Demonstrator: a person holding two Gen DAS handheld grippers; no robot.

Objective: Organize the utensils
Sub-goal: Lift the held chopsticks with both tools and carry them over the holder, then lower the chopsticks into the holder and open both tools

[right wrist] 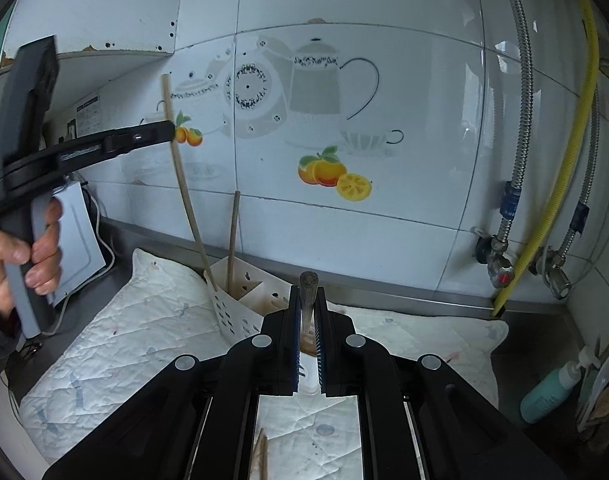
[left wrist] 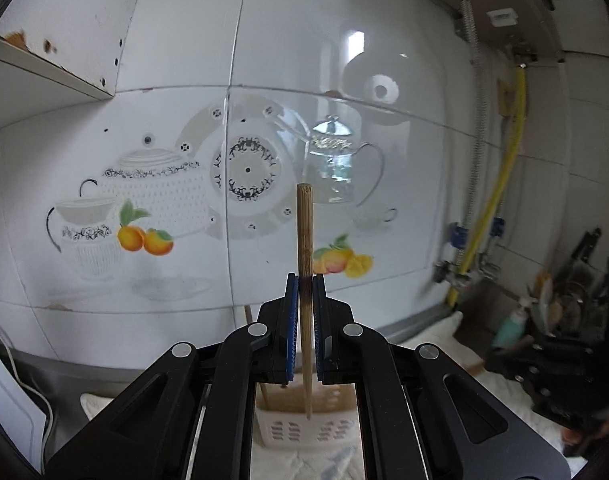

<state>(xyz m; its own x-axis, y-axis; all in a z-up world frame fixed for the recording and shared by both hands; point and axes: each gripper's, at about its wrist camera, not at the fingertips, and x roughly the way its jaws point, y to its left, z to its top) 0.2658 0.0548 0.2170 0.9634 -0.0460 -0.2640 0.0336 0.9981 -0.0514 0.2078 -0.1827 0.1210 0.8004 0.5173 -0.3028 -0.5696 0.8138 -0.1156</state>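
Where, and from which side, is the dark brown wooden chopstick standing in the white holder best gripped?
Probably grip the dark brown wooden chopstick on its upper half, free above the white perforated plastic holder; the lower end is hidden inside. Come from the front: the tiled wall stands behind.

A home kitchen: glossy white wall tiles [right wrist: 344,40] printed with teapots and oranges fill the frame's middle, a yellow gas hose [right wrist: 576,152] and valves [right wrist: 500,272] run at the right, a soap bottle [right wrist: 552,390] stands lower right.

L gripper [left wrist: 305,280] is clamping an upright bamboo chopstick [left wrist: 305,232] w/ jaws closed, above white utensil holder [left wrist: 304,428].
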